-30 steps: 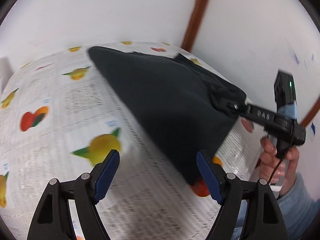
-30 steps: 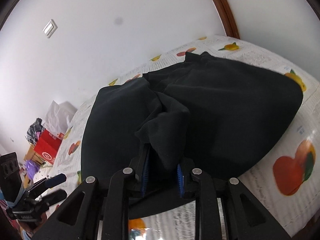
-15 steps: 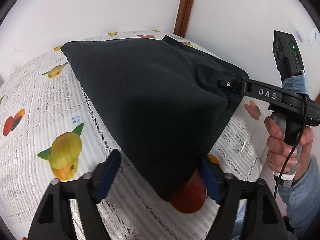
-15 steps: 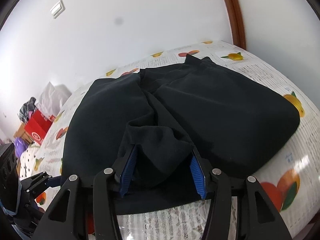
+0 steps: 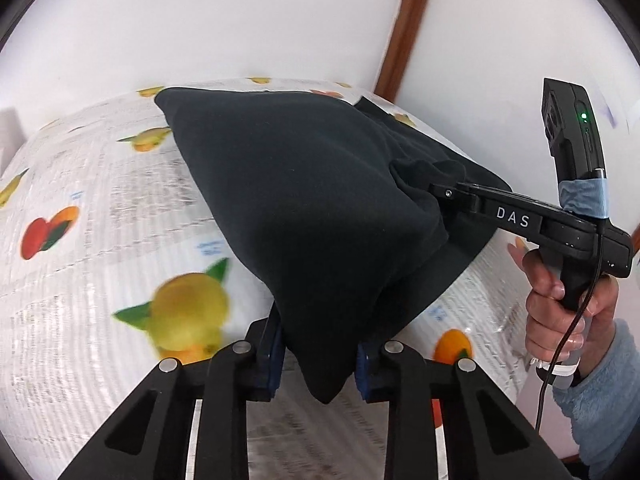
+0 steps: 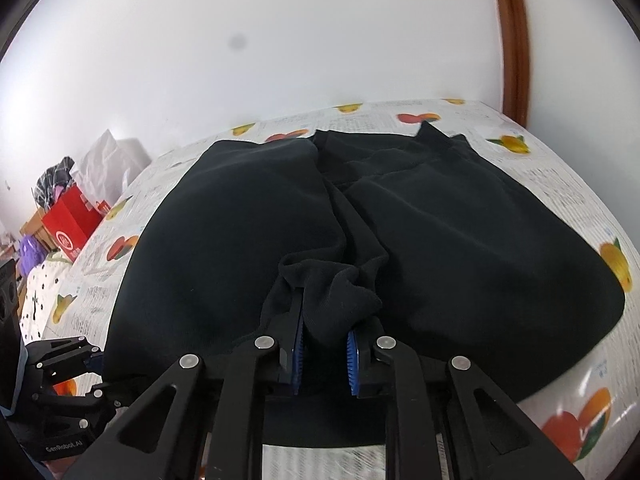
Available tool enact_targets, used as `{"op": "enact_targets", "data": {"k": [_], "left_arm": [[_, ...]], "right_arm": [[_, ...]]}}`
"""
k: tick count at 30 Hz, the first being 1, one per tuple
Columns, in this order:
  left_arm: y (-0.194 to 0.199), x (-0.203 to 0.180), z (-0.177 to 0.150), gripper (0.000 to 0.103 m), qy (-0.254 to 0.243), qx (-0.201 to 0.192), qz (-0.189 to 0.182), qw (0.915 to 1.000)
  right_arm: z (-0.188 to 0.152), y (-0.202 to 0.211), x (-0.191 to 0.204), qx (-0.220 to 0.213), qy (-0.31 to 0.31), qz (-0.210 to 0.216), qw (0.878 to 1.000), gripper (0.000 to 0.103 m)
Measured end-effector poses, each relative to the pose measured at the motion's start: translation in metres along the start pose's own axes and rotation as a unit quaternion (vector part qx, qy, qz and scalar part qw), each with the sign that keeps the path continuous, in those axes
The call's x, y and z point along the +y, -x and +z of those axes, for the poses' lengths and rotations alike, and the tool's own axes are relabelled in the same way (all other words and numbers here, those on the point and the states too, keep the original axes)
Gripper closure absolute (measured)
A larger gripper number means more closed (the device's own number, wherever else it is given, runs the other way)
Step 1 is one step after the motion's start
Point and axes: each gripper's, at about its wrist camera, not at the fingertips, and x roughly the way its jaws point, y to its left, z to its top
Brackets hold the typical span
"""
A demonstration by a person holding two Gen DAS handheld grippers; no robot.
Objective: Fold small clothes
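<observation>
A black garment (image 5: 300,200) lies spread on a white tablecloth with fruit prints (image 5: 100,240). Its near corner hangs between the blue pads of my left gripper (image 5: 318,344), whose jaws are closing and pinch the cloth. In the right wrist view the black garment (image 6: 460,248) is creased down its middle. A bunched fold of it sits between the pads of my right gripper (image 6: 325,340), whose jaws are closing on it. The right gripper (image 5: 434,192) also shows in the left wrist view, biting the garment's right edge. The left gripper (image 6: 92,364) appears at the lower left.
A person's hand (image 5: 560,320) in a light blue sleeve holds the right gripper's handle. A red bag (image 6: 74,220) and a white plastic bag (image 6: 108,164) stand beyond the table's left end. A white wall and a brown door frame (image 5: 404,28) stand behind the table.
The left gripper's wide jaws came over the garment's near corner and narrowed onto it. The right gripper's jaws widened around the bunched fold, then narrowed again, and the gripper rolled.
</observation>
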Motion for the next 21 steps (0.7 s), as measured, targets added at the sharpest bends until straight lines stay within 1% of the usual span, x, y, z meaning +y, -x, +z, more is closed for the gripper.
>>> {"op": "enact_targets", "data": {"k": [5, 9, 11, 13, 15, 16, 17, 19, 21], "left_arm": [[0.019, 0.039, -0.008, 0.077, 0.029, -0.01, 0.013, 0.9994], [0.036, 0.074, -0.018, 0.077, 0.059, -0.015, 0.03, 0.9977], [0.043, 0.092, -0.023, 0.072, 0.085, -0.014, 0.032, 0.9958], [0.046, 0.103, -0.027, 0.069, 0.099, -0.011, 0.026, 0.9947], [0.046, 0.107, -0.028, 0.058, 0.104, -0.004, 0.026, 0.9942], [0.045, 0.107, -0.028, 0.04, 0.102, -0.002, 0.025, 0.9945], [0.045, 0.103, -0.028, 0.029, 0.097, -0.006, 0.027, 0.9949], [0.04, 0.094, -0.025, 0.029, 0.084, -0.015, 0.034, 0.9958], [0.031, 0.086, -0.02, 0.03, 0.077, -0.018, 0.067, 0.9946]], "right_arm": [[0.012, -0.019, 0.037, 0.012, 0.022, 0.017, 1.0, 0.087], [0.021, -0.037, 0.077, 0.017, 0.049, 0.039, 0.998, 0.087], [0.023, -0.044, 0.094, 0.017, 0.058, 0.048, 0.997, 0.087], [0.025, -0.048, 0.104, 0.017, 0.06, 0.051, 0.997, 0.087], [0.026, -0.05, 0.107, 0.018, 0.053, 0.054, 0.997, 0.087], [0.027, -0.049, 0.106, 0.02, 0.044, 0.058, 0.997, 0.087], [0.028, -0.048, 0.103, 0.022, 0.034, 0.064, 0.997, 0.087], [0.03, -0.045, 0.099, 0.022, 0.017, 0.08, 0.996, 0.087], [0.032, -0.043, 0.098, 0.021, 0.013, 0.088, 0.996, 0.087]]}}
